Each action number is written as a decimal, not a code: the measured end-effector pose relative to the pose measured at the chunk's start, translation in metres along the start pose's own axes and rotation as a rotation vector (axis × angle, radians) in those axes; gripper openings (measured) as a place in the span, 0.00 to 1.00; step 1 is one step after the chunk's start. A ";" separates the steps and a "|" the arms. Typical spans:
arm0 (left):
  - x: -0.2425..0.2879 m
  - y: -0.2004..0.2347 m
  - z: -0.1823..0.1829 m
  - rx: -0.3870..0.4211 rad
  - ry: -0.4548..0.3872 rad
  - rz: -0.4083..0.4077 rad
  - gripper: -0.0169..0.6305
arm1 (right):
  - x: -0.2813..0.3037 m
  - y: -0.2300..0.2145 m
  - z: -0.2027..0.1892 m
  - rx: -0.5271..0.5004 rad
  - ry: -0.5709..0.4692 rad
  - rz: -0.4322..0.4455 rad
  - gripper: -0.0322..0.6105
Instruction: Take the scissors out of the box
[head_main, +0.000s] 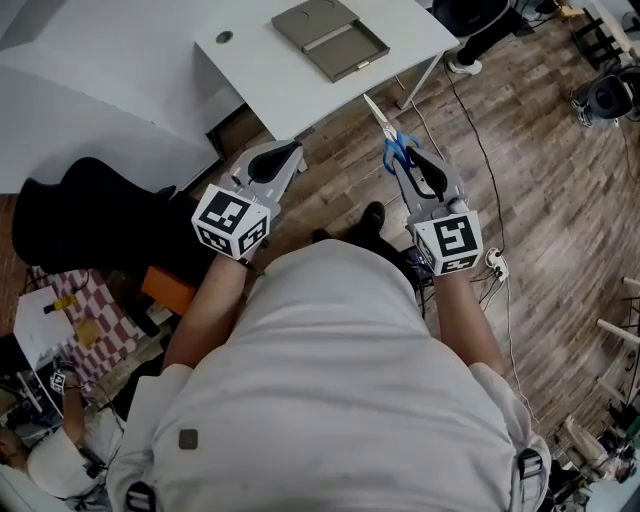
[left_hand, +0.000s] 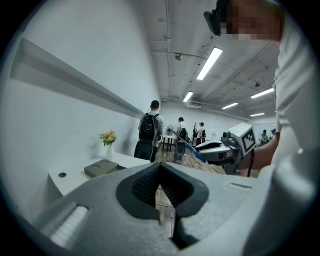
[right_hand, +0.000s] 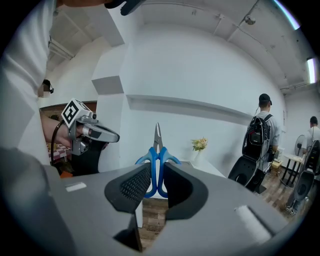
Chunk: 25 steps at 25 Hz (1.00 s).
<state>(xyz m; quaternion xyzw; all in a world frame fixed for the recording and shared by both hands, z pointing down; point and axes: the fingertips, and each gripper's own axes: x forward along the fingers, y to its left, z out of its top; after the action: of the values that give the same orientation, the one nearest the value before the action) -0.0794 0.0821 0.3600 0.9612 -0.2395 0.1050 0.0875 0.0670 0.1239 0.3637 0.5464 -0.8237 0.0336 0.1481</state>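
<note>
The taking-out looks done: the right tool (head_main: 418, 172) is clamped on the loops of the blue-handled steel scissors (head_main: 392, 140), held in the air over the wooden floor (head_main: 520, 190), near of the white counter (head_main: 250, 70) and well apart from the flat grey box (head_main: 330, 37) on it. The left tool (head_main: 283, 156) has its jaws together on nothing. Next, I judge, comes a steady set-down on bare counter, clear of the box and the small vase of flowers (left_hand: 108, 142) at its far side.

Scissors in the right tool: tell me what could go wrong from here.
1. The right tool grips the scissors only by the blue handles; the blades could tip or slip out.
2. They hang over wooden floor, not the table; a drop could land near the person's shoe.
3. The tips lead, and a person with a backpack stands in the room.
</note>
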 end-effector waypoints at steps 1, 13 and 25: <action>-0.001 0.000 0.000 0.000 -0.002 -0.002 0.03 | -0.002 0.002 0.001 0.000 -0.003 -0.002 0.20; -0.008 -0.003 0.004 0.004 -0.020 -0.019 0.03 | -0.015 0.022 0.005 0.007 -0.030 0.001 0.20; -0.009 0.005 0.003 -0.008 -0.027 -0.023 0.03 | -0.007 0.029 0.010 0.001 -0.035 0.006 0.20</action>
<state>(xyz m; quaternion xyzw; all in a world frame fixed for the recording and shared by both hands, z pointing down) -0.0891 0.0810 0.3557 0.9648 -0.2301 0.0903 0.0893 0.0411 0.1397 0.3548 0.5446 -0.8277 0.0249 0.1335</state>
